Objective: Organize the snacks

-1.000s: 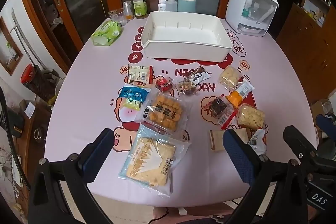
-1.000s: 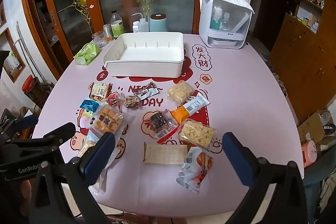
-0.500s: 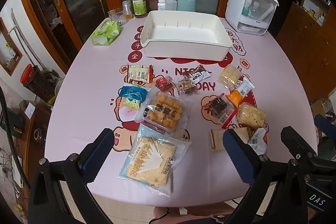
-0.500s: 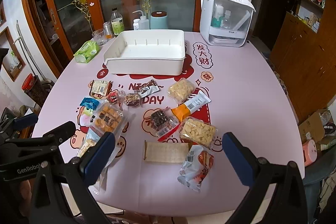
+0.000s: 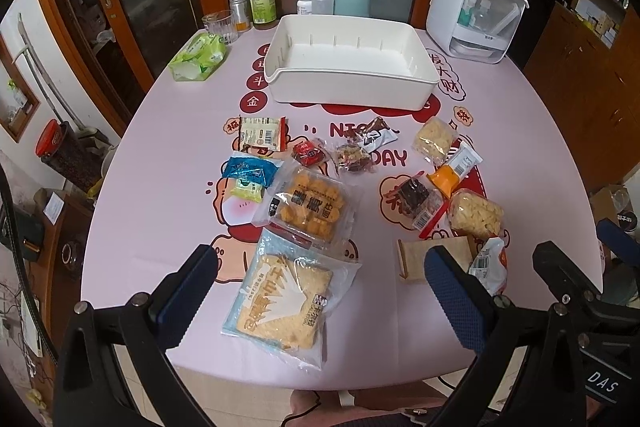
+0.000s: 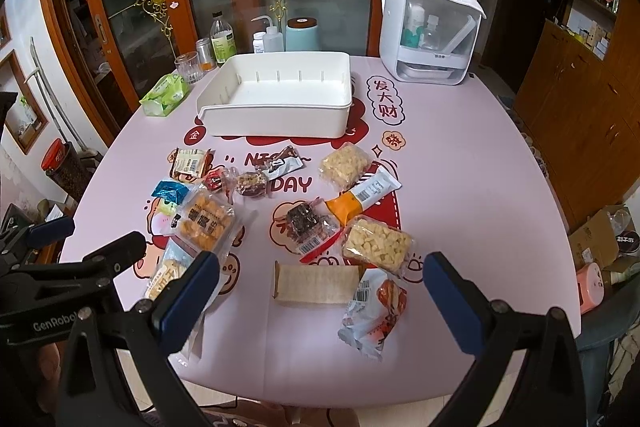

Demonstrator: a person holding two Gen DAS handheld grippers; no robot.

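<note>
An empty white bin (image 5: pixel 352 67) (image 6: pixel 276 99) stands at the far middle of the pink table. Several wrapped snacks lie scattered in front of it: a big cracker bag (image 5: pixel 286 297), a bag of orange puffs (image 5: pixel 310 205) (image 6: pixel 204 221), a flat beige pack (image 6: pixel 316 283), a red-and-white pouch (image 6: pixel 374 311) and two puffed-rice packs (image 6: pixel 376 241). My left gripper (image 5: pixel 320 287) hovers open above the cracker bag at the near edge. Over the beige pack and the pouch, my right gripper (image 6: pixel 320 287) is open too. Neither holds anything.
A white dispenser (image 6: pixel 430 31) stands at the back right. Bottles, a teal canister (image 6: pixel 302 35) and a glass (image 6: pixel 188 67) line the back edge, with a green tissue pack (image 5: pixel 200 57) at back left. Wooden cabinets (image 6: pixel 592 115) stand to the right of the table.
Both views have shifted slightly, with the table contents sitting a little lower in frame. No snack has moved and both grippers stay open.
</note>
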